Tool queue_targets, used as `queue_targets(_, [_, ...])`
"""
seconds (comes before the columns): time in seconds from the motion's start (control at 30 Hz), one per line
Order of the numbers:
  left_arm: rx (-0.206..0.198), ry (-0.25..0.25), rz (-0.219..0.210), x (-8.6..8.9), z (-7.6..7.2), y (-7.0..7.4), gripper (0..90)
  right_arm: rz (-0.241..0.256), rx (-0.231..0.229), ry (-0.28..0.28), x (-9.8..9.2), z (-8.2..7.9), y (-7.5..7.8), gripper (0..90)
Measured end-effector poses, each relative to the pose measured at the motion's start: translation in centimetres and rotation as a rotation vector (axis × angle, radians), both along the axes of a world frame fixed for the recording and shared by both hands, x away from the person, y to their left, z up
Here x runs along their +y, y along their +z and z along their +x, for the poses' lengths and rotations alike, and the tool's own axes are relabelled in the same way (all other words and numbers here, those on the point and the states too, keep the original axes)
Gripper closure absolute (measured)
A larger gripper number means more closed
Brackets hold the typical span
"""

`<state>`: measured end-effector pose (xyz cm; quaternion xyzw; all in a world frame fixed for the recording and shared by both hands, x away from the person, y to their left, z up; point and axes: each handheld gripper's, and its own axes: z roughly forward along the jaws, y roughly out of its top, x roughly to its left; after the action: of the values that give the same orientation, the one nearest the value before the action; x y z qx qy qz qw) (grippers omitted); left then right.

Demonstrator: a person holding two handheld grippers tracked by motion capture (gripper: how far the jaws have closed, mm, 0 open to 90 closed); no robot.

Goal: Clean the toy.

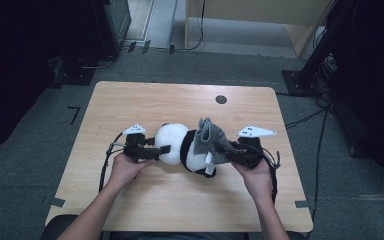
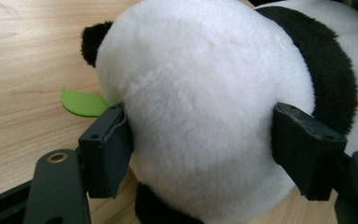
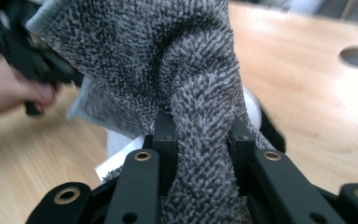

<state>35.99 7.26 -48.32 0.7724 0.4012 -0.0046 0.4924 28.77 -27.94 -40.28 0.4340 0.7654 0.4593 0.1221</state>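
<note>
- A stuffed panda (image 1: 180, 145) lies on its side near the middle of the wooden tabletop (image 1: 130, 100), its white head toward the person's left and its black-banded body toward the right.
- The left gripper (image 1: 159, 150) holds the panda's head. In the left gripper view its two black jaws stand wide apart, one against each side of the round white head (image 2: 200, 107), pressing into the fur.
- A black ear (image 2: 93, 39) sticks out at the far side of the head, and a small green leaf (image 2: 81, 101) of felt lies flat on the tabletop just beside the head.
- A black band (image 2: 331, 70) of fur crosses the panda's body behind the head.
- The right gripper (image 1: 228, 151) pinches a grey towel (image 1: 212, 137). In the right gripper view the jaws close on a bunched fold of the looped grey cloth (image 3: 205, 154), which rises between them and spreads out above.
- In the high view the towel is draped over the panda's body, with one corner standing up above it.
- A white tag (image 3: 114, 165) shows under the towel, just left of the jaws in the right gripper view.
- The person's left hand (image 1: 125, 167) and right hand (image 1: 255, 175) come in from the near edge of the tabletop, each wrapped around its gripper.
- A round dark hole (image 1: 221, 99) sits in the tabletop toward the far edge, well apart from the panda.
- Dark grey floor (image 1: 30, 150) surrounds the tabletop.
</note>
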Motion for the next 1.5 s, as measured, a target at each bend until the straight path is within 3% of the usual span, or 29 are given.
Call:
queue_targets(0.1, [-0.002,0.0,-0.002,0.0,0.0,0.0,25.2,-0.073,0.008,0.005,0.7,0.2,-1.1,72.5])
queue_targets(0.3, [-0.004,0.001,-0.004,-0.1,0.0,0.0,25.2,-0.144,0.018,-0.023,0.0,0.4,-1.9,72.6])
queue_targets(0.57, [0.001,0.004,-0.011,-0.1,0.0,0.0,25.2,-0.118,0.104,-0.053,-1.9,1.4,-4.2,72.5])
queue_targets(0.7, [0.001,0.002,-0.009,-0.1,0.0,0.0,25.2,-0.141,0.145,-0.063,-2.3,1.8,-5.1,72.4])
queue_targets(0.87, [0.001,0.002,-0.008,-0.1,0.0,0.0,25.2,-0.113,0.165,-0.063,-2.7,2.3,-6.1,72.1])
queue_targets(1.03, [0.001,0.0,-0.003,0.0,0.0,0.0,25.2,-0.128,0.234,-0.072,-3.1,3.3,-7.7,71.9])
queue_targets(1.17, [0.001,0.0,-0.004,0.0,0.0,0.0,25.2,-0.112,0.252,-0.075,-3.2,3.9,-8.4,71.9])
queue_targets(1.4, [0.001,-0.001,-0.003,0.0,0.0,0.0,25.2,-0.13,0.265,-0.081,-3.3,4.2,-8.8,71.5])
queue_targets(1.5, [0.001,-0.002,-0.003,0.0,0.0,0.0,25.3,-0.14,0.258,-0.117,-3.9,4.2,-8.5,71.6])
